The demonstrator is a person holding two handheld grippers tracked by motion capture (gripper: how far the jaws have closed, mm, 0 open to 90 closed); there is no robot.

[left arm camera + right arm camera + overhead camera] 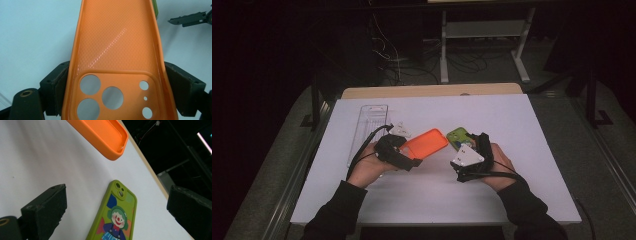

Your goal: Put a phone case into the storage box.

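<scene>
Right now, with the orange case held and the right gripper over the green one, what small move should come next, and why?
Probably lower the right gripper a little and close it on the green phone case. Its jaws stand open on either side of that case, which lies flat on the table, untouched. The left gripper already clamps the orange case by its camera end, lifted clear.

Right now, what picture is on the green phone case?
A cartoon clown on the green phone case, clearest in the right gripper view.

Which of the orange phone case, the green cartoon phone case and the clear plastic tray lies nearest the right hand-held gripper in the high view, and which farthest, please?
1. Green cartoon phone case: just ahead of the right hand-held gripper, nearest.
2. Orange phone case: to its left, clamped in the left hand-held gripper.
3. Clear plastic tray: far left, farthest.
</scene>
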